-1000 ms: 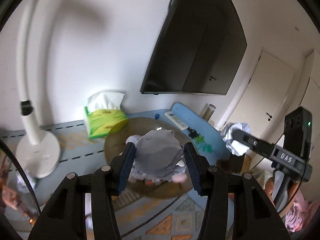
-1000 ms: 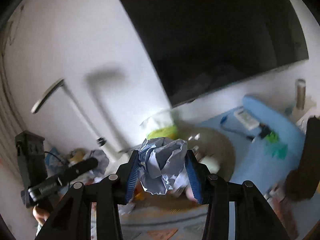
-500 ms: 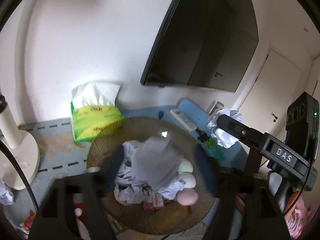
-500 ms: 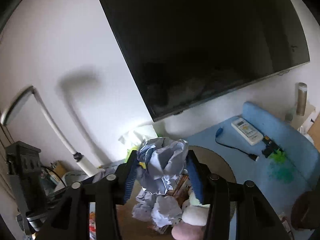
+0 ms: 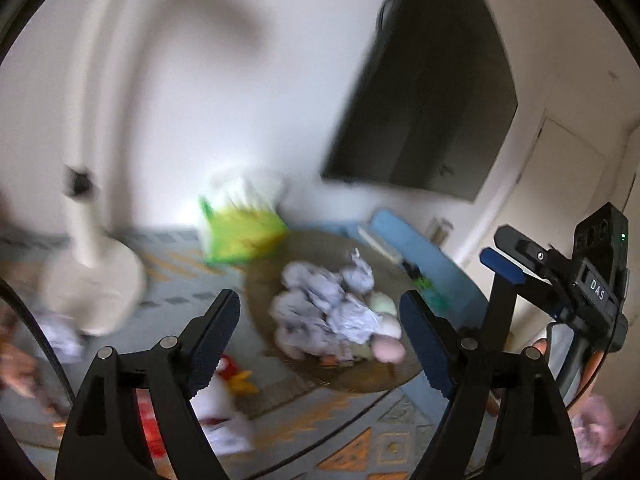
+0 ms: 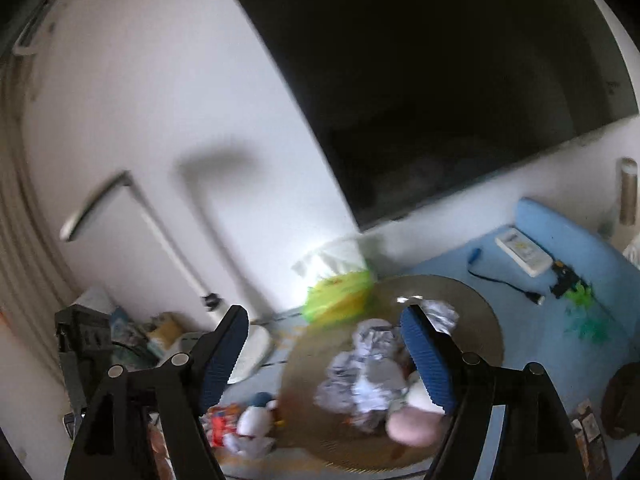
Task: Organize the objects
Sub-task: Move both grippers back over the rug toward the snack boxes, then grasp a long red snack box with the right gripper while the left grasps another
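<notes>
- Two grippers, both mine, hang over a round tray (image 5: 436,280) heaped with crumpled paper (image 5: 320,312); my left gripper (image 5: 320,336) and right gripper (image 6: 326,354) each stand released, jaws spread, nothing between the pads.
- My left jaws opened within the last second and my right jaws have just been opening; the paper wads they carried a second ago now lie on the pile.
- The paper sits mid-tray, touching pale egg-like shapes (image 5: 384,328) at its near edge; a tissue pack (image 5: 240,232) stands just behind the tray.
- Still loose off the tray: a plush toy (image 6: 252,420) and red wrappers (image 5: 148,420) on the mat beside it, and another paper wad (image 5: 60,332) near the lamp base (image 5: 92,284).
- The heap looks high and springy; I judge a fresh wad could roll off the rim.
- Both views are smeared with motion, so a hurried reach for the next item may miss or knock the tray.
- My grippers are near each other and could collide.
</notes>
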A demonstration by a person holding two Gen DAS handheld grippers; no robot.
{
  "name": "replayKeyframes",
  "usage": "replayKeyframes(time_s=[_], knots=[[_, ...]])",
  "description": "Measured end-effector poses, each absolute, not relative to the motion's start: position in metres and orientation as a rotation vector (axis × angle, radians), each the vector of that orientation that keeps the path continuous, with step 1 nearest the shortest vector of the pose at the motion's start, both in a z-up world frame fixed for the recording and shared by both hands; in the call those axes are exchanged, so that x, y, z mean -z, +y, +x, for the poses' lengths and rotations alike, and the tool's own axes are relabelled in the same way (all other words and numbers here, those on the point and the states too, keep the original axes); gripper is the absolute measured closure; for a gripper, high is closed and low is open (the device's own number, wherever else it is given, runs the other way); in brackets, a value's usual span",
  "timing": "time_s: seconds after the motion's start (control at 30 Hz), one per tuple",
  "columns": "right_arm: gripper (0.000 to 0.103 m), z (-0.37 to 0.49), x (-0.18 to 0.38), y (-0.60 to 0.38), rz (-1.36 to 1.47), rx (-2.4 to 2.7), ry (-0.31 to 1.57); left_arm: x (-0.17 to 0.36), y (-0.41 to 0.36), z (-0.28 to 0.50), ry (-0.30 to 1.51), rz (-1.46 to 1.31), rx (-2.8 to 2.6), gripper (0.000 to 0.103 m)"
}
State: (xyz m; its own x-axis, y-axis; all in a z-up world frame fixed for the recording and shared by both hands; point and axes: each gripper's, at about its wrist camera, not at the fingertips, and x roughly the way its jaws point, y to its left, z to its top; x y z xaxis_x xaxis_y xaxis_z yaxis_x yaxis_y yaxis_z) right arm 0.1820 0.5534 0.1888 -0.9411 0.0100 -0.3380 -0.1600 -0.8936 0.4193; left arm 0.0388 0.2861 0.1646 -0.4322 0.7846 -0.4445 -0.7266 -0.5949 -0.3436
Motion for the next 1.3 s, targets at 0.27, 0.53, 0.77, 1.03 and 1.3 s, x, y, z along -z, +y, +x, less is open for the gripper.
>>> replayKeyframes(time_s=[0.27, 0.53, 0.77, 1.03, 1.3], knots=[[0.013, 0.207, -0.237, 0.469, -0.426, -3.116, 0.484, -0.224, 0.156, 0.079, -0.189, -0.499, -2.33, 0.017], [0.012, 0.176, -0.202, 0.364, -0.657, -3.206, 0.239, -0.195, 0.041, 0.077, -0.263, -0.507, -2.663, 0.003], [0.032, 0.12, -0.131, 0.315, -1.054, -3.182, 0.295, -0.116, -0.004, 0.031, -0.26, -0.793, -2.73, 0.004], [0.058, 0.055, -0.055, 0.281, -1.454, -3.026, 0.276, -0.051, 0.011, -0.063, -0.085, -1.125, -2.473, 0.023], [0.058, 0.035, -0.023, 0.274, -1.489, -3.014, 0.258, -0.037, 0.059, -0.134, 0.032, -1.15, -2.432, 0.027]])
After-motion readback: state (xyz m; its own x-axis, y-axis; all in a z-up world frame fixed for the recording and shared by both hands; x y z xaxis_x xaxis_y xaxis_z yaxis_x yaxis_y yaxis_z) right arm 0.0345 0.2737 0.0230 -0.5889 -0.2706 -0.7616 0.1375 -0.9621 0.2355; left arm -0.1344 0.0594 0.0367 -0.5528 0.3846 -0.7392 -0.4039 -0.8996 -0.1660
